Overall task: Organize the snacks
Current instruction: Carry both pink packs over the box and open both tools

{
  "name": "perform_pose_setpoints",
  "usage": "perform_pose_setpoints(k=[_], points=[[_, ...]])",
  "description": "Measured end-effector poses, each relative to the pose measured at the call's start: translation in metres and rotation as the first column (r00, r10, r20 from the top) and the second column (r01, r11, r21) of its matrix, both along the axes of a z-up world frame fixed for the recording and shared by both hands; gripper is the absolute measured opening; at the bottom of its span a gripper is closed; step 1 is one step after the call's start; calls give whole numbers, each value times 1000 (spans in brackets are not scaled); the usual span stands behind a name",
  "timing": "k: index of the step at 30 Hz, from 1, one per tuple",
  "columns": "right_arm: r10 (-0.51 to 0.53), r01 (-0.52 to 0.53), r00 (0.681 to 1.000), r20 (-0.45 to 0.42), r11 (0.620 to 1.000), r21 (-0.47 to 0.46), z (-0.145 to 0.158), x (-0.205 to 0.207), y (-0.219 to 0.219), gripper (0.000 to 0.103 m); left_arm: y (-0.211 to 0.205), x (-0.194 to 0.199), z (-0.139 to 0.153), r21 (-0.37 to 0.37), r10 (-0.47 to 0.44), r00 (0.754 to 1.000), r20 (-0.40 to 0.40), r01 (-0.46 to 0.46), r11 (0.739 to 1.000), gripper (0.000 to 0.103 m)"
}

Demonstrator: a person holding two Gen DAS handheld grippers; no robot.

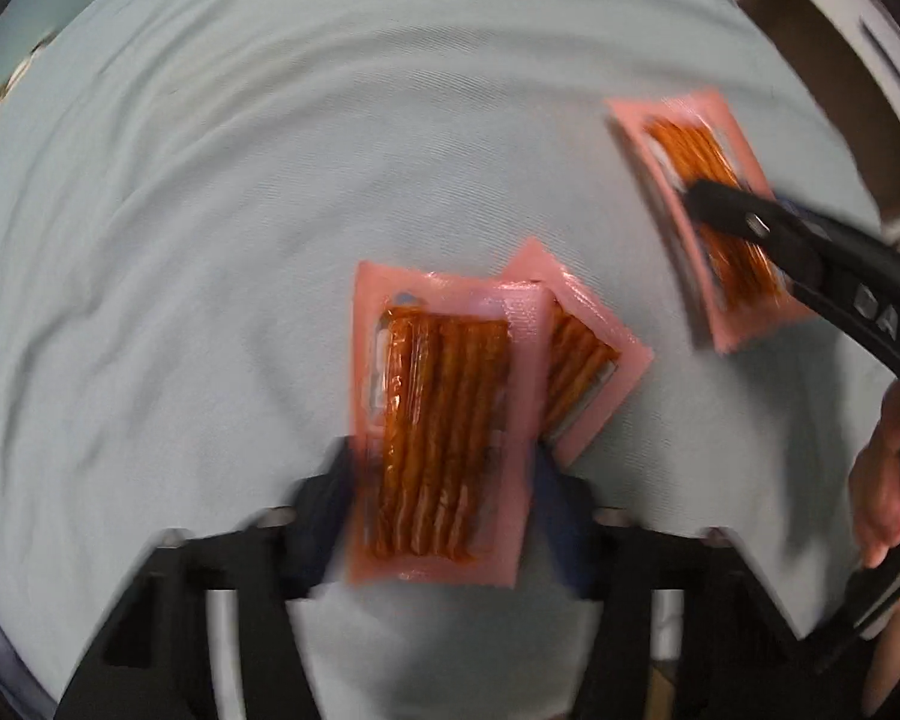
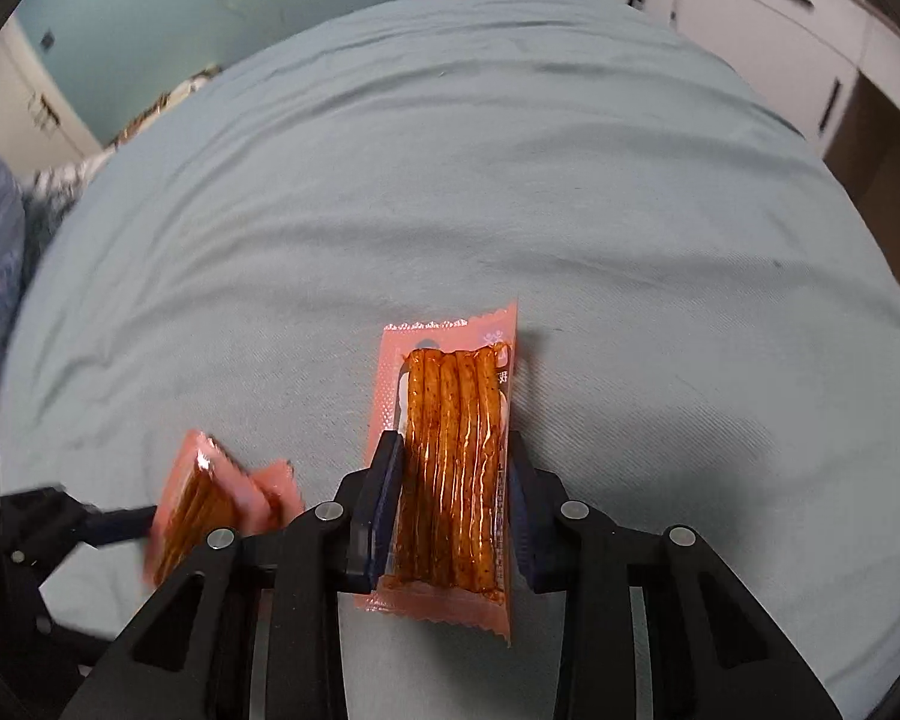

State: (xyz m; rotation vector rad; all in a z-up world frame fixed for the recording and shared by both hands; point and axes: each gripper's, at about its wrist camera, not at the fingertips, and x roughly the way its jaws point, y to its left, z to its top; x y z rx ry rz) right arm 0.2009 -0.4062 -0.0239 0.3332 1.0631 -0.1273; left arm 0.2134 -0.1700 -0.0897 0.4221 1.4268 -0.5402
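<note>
- Left wrist view: the left gripper (image 1: pixel 441 474) points down at a flat pink plastic packet of orange-red snack sticks (image 1: pixel 438 420) lying on the pale blue-grey wrinkled cloth (image 1: pixel 210 240); its dark fingers flank the packet's long edges, seemingly clamped, though blur hides pad contact.
- A second pink snack packet (image 1: pixel 582 354) lies half-tucked under the first, at its two o'clock.
- Right wrist view: the right gripper (image 2: pixel 453 516) has its jaws clamped on the long sides of a third pink packet of snack sticks (image 2: pixel 450 468), which lies at one o'clock of the pair in the left wrist view.
- Step in hand, as I judge: both grippers are seizing a packet each for gathering.
- Next move calls for a clean lift that keeps the floppy film from slipping, and for peeling the left packet off its overlapped neighbour without dragging it.
- White cabinets (image 2: pixel 780 18) stand at the cloth's one o'clock rim, crumpled fabric (image 2: pixel 6 228) at nine; neither obstructs.
</note>
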Motion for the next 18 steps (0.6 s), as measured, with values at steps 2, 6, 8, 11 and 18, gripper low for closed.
perform_pose_setpoints(k=[2,6,8,11,18], points=[[-16,16,1000,11,999,43,6,-9,-7,31,15,2,12,-15,63,998,-6,-63,998,10],[-45,43,999,17,993,105,19,-40,-16,31,53,-5,49,-33,176,982,66,-174,984,5],[-43,40,999,18,992,123,25,-54,-17,31,76,-15,75,-71,242,965,105,-235,969,5],[-27,21,999,39,988,152,41,-70,-19,31,117,-44,123,-190,330,932,146,-301,934,5],[81,-94,995,58,956,277,64,-138,-3,31,160,-157,167,-436,258,966,4,-231,870,5]])
